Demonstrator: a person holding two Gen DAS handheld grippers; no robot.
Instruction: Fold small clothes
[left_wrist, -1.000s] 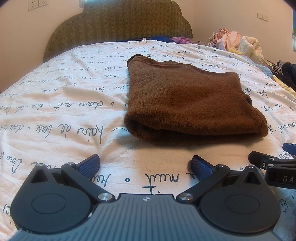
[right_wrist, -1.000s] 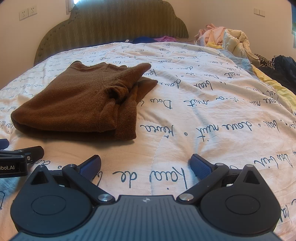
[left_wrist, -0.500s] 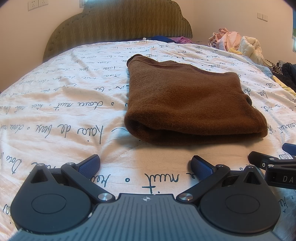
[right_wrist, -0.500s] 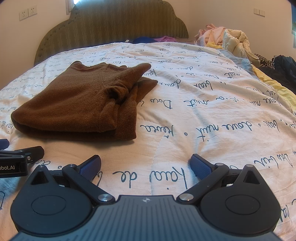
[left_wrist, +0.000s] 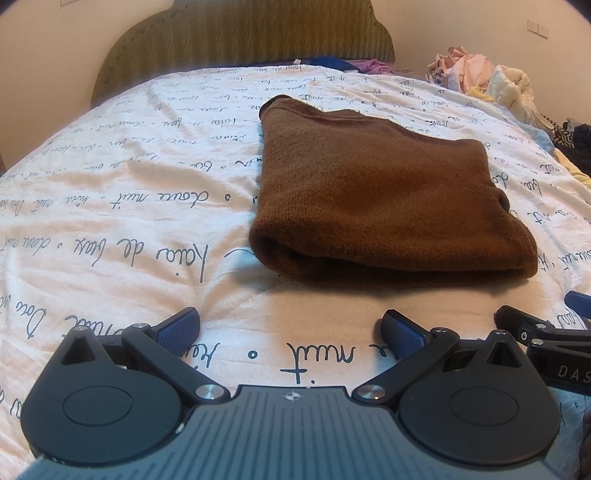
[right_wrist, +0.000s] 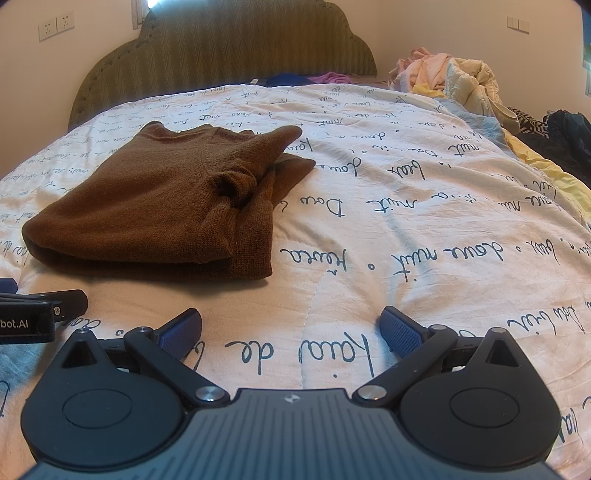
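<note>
Bed quilt (left_wrist: 110, 206) — folded brown sweater (left_wrist: 373, 199) | left gripper (left_wrist: 291, 330) wide, empty | right gripper (right_wrist: 291, 328) wide, empty

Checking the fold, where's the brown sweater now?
The brown sweater lies folded on the script-print bedspread, left of centre in the right wrist view, ahead of both open grippers.

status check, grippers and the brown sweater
Left gripper open, empty. Right gripper open, empty. Brown sweater folded on quilt, untouched. Nothing in the way.

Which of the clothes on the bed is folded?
Only the brown sweater, lying flat before both grippers; the pastel clothes by the wall are a crumpled heap.
</note>
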